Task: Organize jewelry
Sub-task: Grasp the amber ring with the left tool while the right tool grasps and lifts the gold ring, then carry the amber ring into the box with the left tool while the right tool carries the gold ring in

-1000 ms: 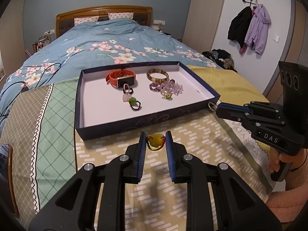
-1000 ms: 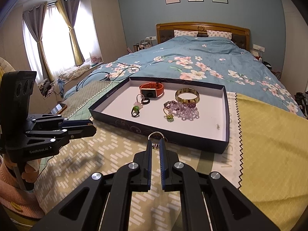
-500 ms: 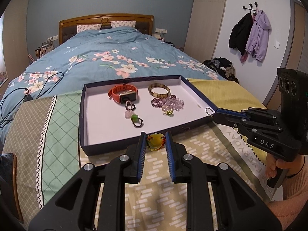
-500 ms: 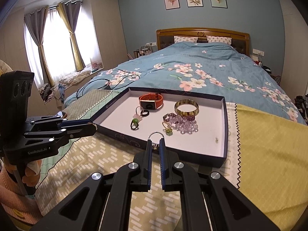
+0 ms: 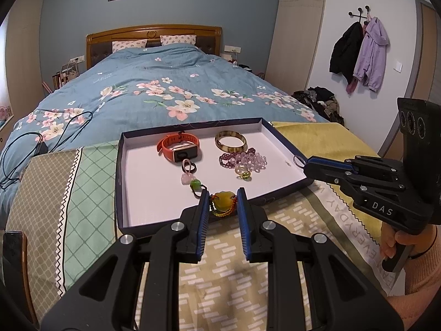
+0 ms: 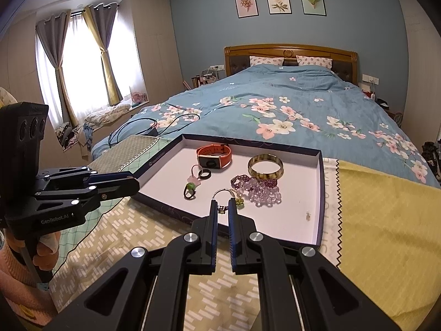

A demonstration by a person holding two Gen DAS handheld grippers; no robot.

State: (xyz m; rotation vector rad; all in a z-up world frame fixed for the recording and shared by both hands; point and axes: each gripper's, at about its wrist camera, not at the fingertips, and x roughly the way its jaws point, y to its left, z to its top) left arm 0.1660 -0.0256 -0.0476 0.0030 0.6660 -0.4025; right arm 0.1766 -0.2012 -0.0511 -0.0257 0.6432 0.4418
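My left gripper (image 5: 222, 201) is shut on a yellow stone pendant (image 5: 223, 204) with a red and green cord, held over the near edge of the dark blue tray (image 5: 119, 187). My right gripper (image 6: 223, 207) is shut on a silver ring (image 6: 223, 193) with a small charm, held over the tray's (image 6: 321, 193) front edge. In the tray lie an orange watch (image 5: 179, 146), an amber bangle (image 5: 231, 140), purple bead bracelets (image 5: 244, 160), a green-stone ring (image 5: 195, 185) and a dark ring (image 5: 189, 165). The right gripper also shows in the left wrist view (image 5: 304, 164), the left one in the right wrist view (image 6: 135, 183).
The tray sits on a patterned blanket (image 5: 220, 262) at the foot of a bed with a blue flowered duvet (image 5: 165, 88). A black cable (image 5: 41, 138) lies on the duvet at the left. A phone (image 5: 12, 251) lies at the far left edge.
Both grippers have moved forward and up toward the tray with their pieces still held. The pendant and the ring now hang over the tray's near edge.
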